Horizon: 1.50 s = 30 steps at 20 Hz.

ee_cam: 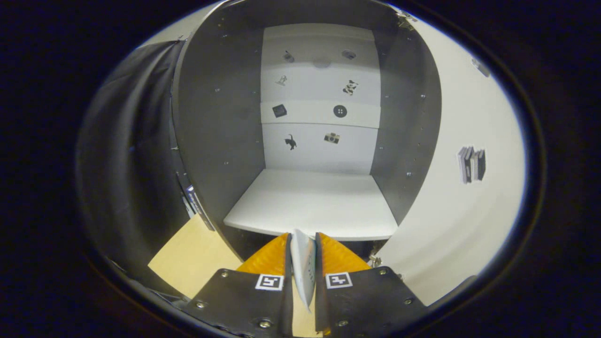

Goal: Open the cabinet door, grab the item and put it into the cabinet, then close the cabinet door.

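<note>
The cabinet [220, 117] stands open straight ahead, with dark side walls, a white back panel carrying small picture stickers, and a white shelf [312, 204] at its bottom. Its white door [450, 197] is swung out to the right of the opening. My gripper [303, 241] is shut on a thin white packet [303, 267], which stands edge-on between the two fingers. The fingertips sit just before the front edge of the white shelf, slightly below it. The packet's top pokes up past the fingertips.
A light wooden tabletop [192, 253] lies below and left of the cabinet. A sticker of books [471, 164] is on the inside of the open door. Black cloth [127, 155] hangs left of the cabinet.
</note>
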Tool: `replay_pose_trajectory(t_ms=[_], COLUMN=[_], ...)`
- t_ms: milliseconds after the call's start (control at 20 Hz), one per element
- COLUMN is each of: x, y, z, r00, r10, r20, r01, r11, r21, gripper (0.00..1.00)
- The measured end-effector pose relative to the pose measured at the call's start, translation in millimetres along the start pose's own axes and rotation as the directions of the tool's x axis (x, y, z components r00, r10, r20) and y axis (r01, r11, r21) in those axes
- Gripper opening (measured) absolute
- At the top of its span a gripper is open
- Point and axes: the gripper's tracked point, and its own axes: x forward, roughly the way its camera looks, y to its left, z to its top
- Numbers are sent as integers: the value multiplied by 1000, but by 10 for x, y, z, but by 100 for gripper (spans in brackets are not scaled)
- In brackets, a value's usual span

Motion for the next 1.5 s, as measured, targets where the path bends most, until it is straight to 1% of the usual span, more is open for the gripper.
replay_pose_trajectory(t_ms=[150,450,600,750,950,1100,1250,1400,1500], x=[165,573,805,967,1116,1201,1235,1250,1258], y=[-54,-194,-250,-291,-256,-203,-172,-148,-155], z=[83,0,6,-26,-162,-157,-126,-83,-44], r00=[1000,991,976,955,919,913,918,925,931], r10=[-10,-39,-39,-43,-32,-31,-26,-15,-14], r20=[-27,-131,-214,-292,-394,-407,-396,-381,-366], r01=[10,45,58,74,66,64,63,60,60], r11=[1000,998,995,992,995,996,995,993,991], r21=[5,44,84,97,73,67,80,106,116], gripper=[18,19,18,18,18,19,32,37,38])
